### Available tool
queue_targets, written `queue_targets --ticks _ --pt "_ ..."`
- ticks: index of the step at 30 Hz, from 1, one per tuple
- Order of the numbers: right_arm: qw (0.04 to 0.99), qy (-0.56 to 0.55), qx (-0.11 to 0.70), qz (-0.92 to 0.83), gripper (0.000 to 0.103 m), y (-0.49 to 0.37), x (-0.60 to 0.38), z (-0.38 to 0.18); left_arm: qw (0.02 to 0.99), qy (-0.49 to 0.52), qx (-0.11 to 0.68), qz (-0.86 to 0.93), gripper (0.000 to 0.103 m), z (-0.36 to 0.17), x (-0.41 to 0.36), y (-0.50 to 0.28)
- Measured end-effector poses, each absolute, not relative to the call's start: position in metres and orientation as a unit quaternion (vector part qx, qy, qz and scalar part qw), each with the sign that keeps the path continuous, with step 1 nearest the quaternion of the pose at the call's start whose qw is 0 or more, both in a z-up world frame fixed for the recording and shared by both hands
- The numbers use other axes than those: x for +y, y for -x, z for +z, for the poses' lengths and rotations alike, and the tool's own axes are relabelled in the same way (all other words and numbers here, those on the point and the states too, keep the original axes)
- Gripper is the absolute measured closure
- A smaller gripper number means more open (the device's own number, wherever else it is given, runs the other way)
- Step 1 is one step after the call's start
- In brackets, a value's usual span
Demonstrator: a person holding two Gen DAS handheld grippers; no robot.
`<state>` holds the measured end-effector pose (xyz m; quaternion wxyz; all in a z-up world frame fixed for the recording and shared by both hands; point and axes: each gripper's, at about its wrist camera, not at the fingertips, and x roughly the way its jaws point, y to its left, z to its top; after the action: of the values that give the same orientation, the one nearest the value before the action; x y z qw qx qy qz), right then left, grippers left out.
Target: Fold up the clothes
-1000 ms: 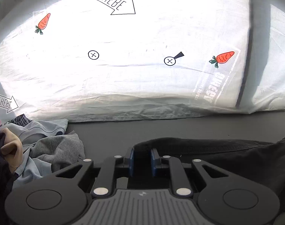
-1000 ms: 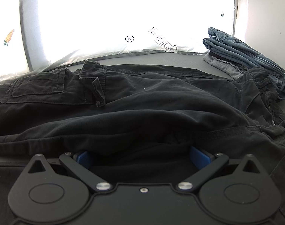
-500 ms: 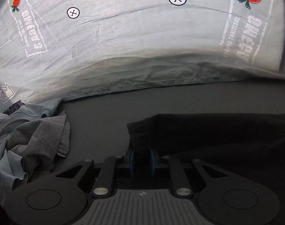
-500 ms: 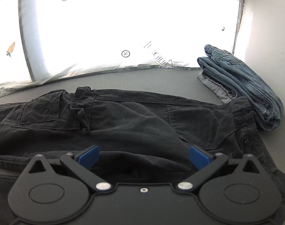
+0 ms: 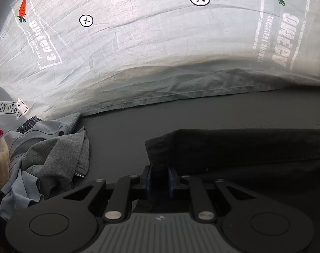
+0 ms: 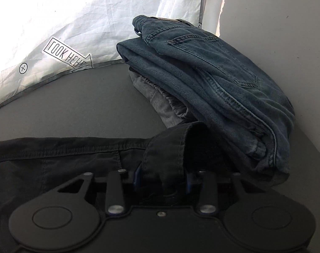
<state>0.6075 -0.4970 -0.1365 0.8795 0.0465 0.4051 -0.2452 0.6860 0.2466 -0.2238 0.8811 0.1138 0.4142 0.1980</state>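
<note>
Left wrist view: the left gripper (image 5: 159,178) is seen with its blue pads (image 5: 146,179) drawn nearly together, clamped on the hem end of the black trousers (image 5: 233,149). The trouser leg is laid flat on the grey table (image 5: 128,139) and is extended from the gripper toward the right edge of the frame. To the left of the trousers, well apart from them, a heap of unfolded clothes (image 5: 48,158) is shown, with a grey garment on top and pale blue fabric beneath. Behind the trousers, a white printed sheet (image 5: 149,52) bearing carrot motifs is hung down to the table's far edge.

Right wrist view: the right gripper (image 6: 162,181) is seen partly closed, its pads pressed against a raised bunch of the black trousers (image 6: 54,156) at the waistband end; a narrower gap is kept by the left gripper. The waistband seam is run leftward from the gripper across the table (image 6: 86,105). Just beyond and to the right of the trousers, touching the raised bunch, a folded pair of blue jeans (image 6: 212,73) is stacked on a folded grey garment (image 6: 160,101). This stack is shown only here; the unfolded heap is shown only in the left wrist view. The printed sheet (image 6: 65,21) is seen behind the trousers in both.
</note>
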Motion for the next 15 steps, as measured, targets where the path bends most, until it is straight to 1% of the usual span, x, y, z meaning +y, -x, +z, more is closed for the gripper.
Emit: queue_targets --ticks 1,2,3,4,5,6,9,11,12,13,14,15 --pt "0.889 -0.021 0.390 -0.241 0.077 -0.607 -0.490 -0.130 0.884 -0.107 0.407 0.204 0.089 -0.215 0.248 -0.685" --pt "0.898 0.004 0.367 -0.244 0.080 -0.605 -0.482 -0.119 0.887 -0.103 0.398 0.208 0.095 -0.205 0.249 -0.684" --pt "0.907 0.014 0.340 -0.249 0.081 -0.602 -0.477 -0.104 0.892 -0.101 0.388 0.211 0.095 -0.194 0.251 -0.685" --pt "0.915 0.007 0.315 -0.252 0.082 -0.599 -0.478 -0.089 0.896 -0.098 0.378 0.210 0.095 -0.184 0.253 -0.687" --pt "0.923 -0.009 0.289 -0.254 0.086 -0.595 -0.481 -0.071 0.901 -0.097 0.367 0.210 0.095 -0.175 0.254 -0.691" --pt "0.929 -0.024 0.270 -0.253 0.086 -0.594 -0.488 -0.057 0.904 -0.101 0.358 0.212 0.095 -0.170 0.254 -0.697" --pt "0.934 0.014 0.265 -0.238 0.087 -0.610 -0.492 -0.052 0.906 -0.122 0.339 0.221 0.094 -0.167 0.249 -0.721" --pt "0.923 0.047 0.300 -0.238 0.087 -0.626 -0.491 -0.070 0.897 -0.124 0.353 0.235 0.089 -0.183 0.249 -0.740" --pt "0.914 0.050 0.322 -0.241 0.086 -0.635 -0.493 -0.082 0.889 -0.118 0.373 0.237 0.087 -0.194 0.250 -0.749" --pt "0.904 0.047 0.344 -0.249 0.084 -0.641 -0.493 -0.094 0.880 -0.114 0.388 0.247 0.086 -0.202 0.252 -0.754" --pt "0.896 0.052 0.353 -0.262 0.073 -0.642 -0.490 -0.098 0.871 -0.103 0.402 0.262 0.085 -0.207 0.256 -0.756" --pt "0.891 0.063 0.356 -0.277 0.056 -0.642 -0.485 -0.101 0.871 -0.079 0.404 0.268 0.081 -0.208 0.261 -0.751"
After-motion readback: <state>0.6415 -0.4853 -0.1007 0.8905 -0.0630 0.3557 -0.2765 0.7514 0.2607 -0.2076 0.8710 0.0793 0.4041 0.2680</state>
